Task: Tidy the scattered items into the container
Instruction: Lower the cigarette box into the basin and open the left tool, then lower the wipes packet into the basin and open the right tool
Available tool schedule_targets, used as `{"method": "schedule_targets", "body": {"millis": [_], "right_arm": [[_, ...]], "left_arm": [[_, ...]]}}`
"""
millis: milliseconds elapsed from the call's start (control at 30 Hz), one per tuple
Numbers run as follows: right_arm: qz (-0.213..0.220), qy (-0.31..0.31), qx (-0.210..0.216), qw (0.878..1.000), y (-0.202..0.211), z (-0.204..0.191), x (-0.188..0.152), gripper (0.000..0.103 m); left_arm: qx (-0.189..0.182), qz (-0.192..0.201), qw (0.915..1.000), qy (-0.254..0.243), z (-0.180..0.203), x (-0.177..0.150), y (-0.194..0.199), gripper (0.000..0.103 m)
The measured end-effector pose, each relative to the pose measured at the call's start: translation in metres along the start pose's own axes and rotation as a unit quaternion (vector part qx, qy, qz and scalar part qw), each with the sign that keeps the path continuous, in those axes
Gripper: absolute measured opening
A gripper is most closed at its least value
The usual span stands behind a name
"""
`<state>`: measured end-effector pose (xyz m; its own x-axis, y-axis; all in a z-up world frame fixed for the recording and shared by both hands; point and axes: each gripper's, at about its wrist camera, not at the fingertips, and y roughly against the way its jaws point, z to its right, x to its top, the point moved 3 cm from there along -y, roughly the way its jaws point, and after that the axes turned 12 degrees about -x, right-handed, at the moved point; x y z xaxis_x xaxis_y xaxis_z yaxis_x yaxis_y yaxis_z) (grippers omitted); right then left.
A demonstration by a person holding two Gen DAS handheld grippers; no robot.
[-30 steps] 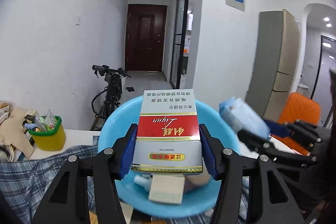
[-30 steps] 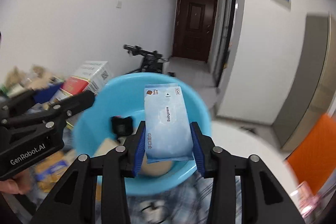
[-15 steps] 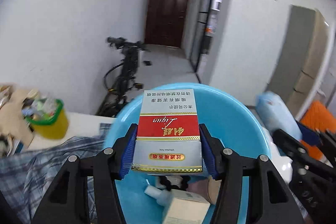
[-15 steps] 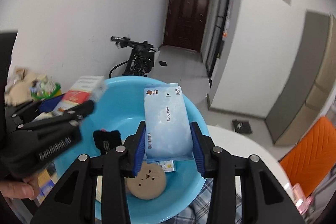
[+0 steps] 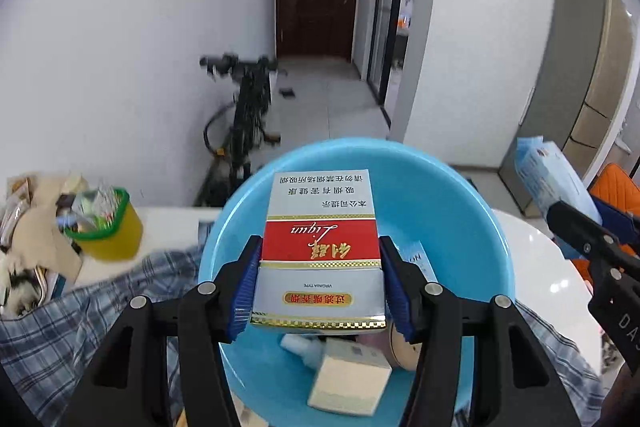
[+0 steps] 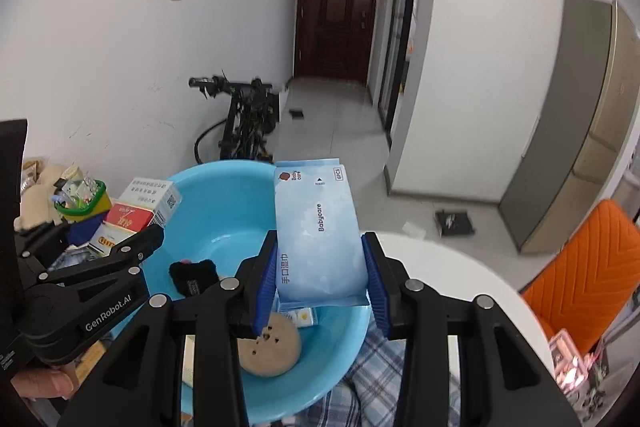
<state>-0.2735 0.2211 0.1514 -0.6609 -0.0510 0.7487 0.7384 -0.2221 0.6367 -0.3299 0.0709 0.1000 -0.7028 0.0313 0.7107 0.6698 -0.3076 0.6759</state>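
My left gripper (image 5: 320, 279) is shut on a red, white and silver cigarette carton (image 5: 320, 251) and holds it over the blue plastic basin (image 5: 460, 211). My right gripper (image 6: 322, 275) is shut on a light blue Babycare wet-wipes pack (image 6: 318, 231) above the same basin (image 6: 216, 211). In the basin lie a cream box (image 5: 352, 379), a small white bottle (image 5: 300, 343), a round tan object (image 6: 270, 347) and a black item (image 6: 192, 275). The carton also shows at the left of the right wrist view (image 6: 136, 215).
The basin sits on a blue plaid cloth (image 5: 60, 339) on a white round table (image 6: 452, 275). A yellow tub with a green rim (image 5: 106, 227) full of packets stands at the left. An orange chair (image 6: 576, 275) is at the right. A bicycle (image 6: 244, 123) leans on the wall.
Both grippers have moved further over the basin with their loads; more of the basin's inside and its contents show. The grips have not changed.
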Motion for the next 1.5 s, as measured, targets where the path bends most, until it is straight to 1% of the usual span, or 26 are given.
{"method": "schedule_targets", "body": {"millis": [33, 67, 100, 133, 167, 200, 233, 267, 300, 367, 400, 467, 533, 600, 700, 733, 800, 833, 867, 933, 1000, 1067, 1133, 1267, 1367, 1500], "right_arm": [[-0.029, 0.001, 0.002, 1.000, -0.006, 0.003, 0.000, 0.038], [-0.064, 0.002, -0.001, 0.998, -0.013, 0.004, -0.001, 0.038], [-0.098, 0.000, -0.001, 0.995, -0.021, 0.006, -0.003, 0.038], [-0.125, 0.000, 0.006, 0.992, -0.029, 0.009, -0.008, 0.038], [-0.150, -0.001, 0.014, 0.989, -0.035, 0.009, -0.012, 0.039], [-0.168, 0.001, 0.018, 0.986, -0.040, 0.008, -0.018, 0.039], [-0.179, 0.012, 0.013, 0.984, -0.044, 0.005, -0.024, 0.039], [-0.184, 0.026, 0.007, 0.982, -0.047, 0.001, -0.029, 0.039], [-0.189, 0.041, 0.005, 0.981, -0.049, -0.004, -0.033, 0.038], [-0.200, 0.054, 0.010, 0.978, -0.049, -0.008, -0.044, 0.038], [-0.202, 0.054, 0.013, 0.978, -0.048, -0.008, -0.049, 0.038], [-0.202, 0.050, 0.020, 0.978, -0.053, -0.011, -0.047, 0.038], [-0.203, 0.043, 0.026, 0.978, -0.057, -0.010, -0.044, 0.038], [-0.200, 0.036, 0.021, 0.979, -0.058, -0.006, -0.043, 0.039], [-0.197, 0.031, 0.024, 0.980, -0.061, -0.003, -0.037, 0.039], [-0.195, 0.031, 0.026, 0.980, -0.062, -0.004, -0.034, 0.039], [-0.190, 0.034, 0.030, 0.981, -0.061, -0.006, -0.033, 0.038], [-0.189, 0.035, 0.031, 0.981, -0.062, -0.007, -0.032, 0.039], [-0.186, 0.035, 0.033, 0.981, -0.061, -0.008, -0.032, 0.039], [-0.184, 0.033, 0.035, 0.982, -0.062, -0.008, -0.032, 0.039], [-0.183, 0.035, 0.033, 0.982, -0.062, -0.009, -0.032, 0.039], [-0.182, 0.036, 0.032, 0.982, -0.062, -0.009, -0.032, 0.039], [-0.181, 0.033, 0.036, 0.982, -0.062, -0.010, -0.031, 0.039], [-0.176, 0.037, 0.036, 0.983, -0.062, -0.013, -0.032, 0.039], [-0.172, 0.032, 0.034, 0.984, -0.062, -0.013, -0.030, 0.039], [-0.173, 0.028, 0.040, 0.984, -0.065, -0.016, -0.032, 0.039]], "left_arm": [[0.008, -0.028, 0.9996, 0.005, 0.000, 0.001, -0.004, 0.058], [0.015, -0.068, 0.9974, 0.016, -0.001, 0.000, -0.010, 0.059], [0.012, -0.094, 0.9952, 0.026, -0.003, -0.003, -0.015, 0.059], [0.003, -0.128, 0.9909, 0.041, -0.005, -0.006, -0.020, 0.059], [-0.004, -0.149, 0.9877, 0.048, -0.004, -0.009, -0.023, 0.059], [-0.004, -0.171, 0.9844, 0.041, -0.002, -0.012, -0.027, 0.059], [0.007, -0.184, 0.9828, 0.016, 0.003, -0.016, -0.030, 0.059], [0.016, -0.186, 0.9824, -0.004, 0.007, -0.018, -0.032, 0.059], [0.020, -0.188, 0.9818, -0.010, 0.007, -0.020, -0.035, 0.059], [0.007, -0.196, 0.9806, 0.011, 0.004, -0.026, -0.040, 0.059], [0.005, -0.196, 0.9806, 0.015, 0.004, -0.028, -0.041, 0.059], [0.028, -0.192, 0.9809, -0.011, 0.004, -0.030, -0.044, 0.059], [0.036, -0.190, 0.9807, -0.024, 0.004, -0.032, -0.047, 0.059], [0.025, -0.188, 0.9819, -0.008, -0.001, -0.032, -0.048, 0.059], [0.002, -0.156, 0.9877, 0.010, -0.003, -0.025, -0.045, 0.059], [-0.010, -0.141, 0.9898, 0.014, -0.001, -0.021, -0.043, 0.060], [-0.037, -0.113, 0.9928, 0.017, 0.003, -0.015, -0.037, 0.072], [-0.046, -0.101, 0.9937, 0.017, 0.006, -0.013, -0.034, 0.082], [-0.050, -0.091, 0.9945, 0.015, 0.008, -0.010, -0.032, 0.087], [-0.049, -0.074, 0.9961, 0.002, 0.013, -0.007, -0.028, 0.088], [-0.043, -0.077, 0.9958, -0.023, 0.019, -0.006, -0.028, 0.088], [-0.018, -0.084, 0.9949, -0.052, 0.024, -0.007, -0.030, 0.088], [-0.001, -0.085, 0.9943, -0.063, 0.024, -0.009, -0.031, 0.088], [-0.006, -0.086, 0.9947, -0.056, 0.018, -0.012, -0.033, 0.088], [0.008, -0.087, 0.9950, -0.049, 0.010, -0.012, -0.033, 0.088], [0.013, -0.081, 0.9957, -0.042, 0.001, -0.013, -0.031, 0.088]]}}
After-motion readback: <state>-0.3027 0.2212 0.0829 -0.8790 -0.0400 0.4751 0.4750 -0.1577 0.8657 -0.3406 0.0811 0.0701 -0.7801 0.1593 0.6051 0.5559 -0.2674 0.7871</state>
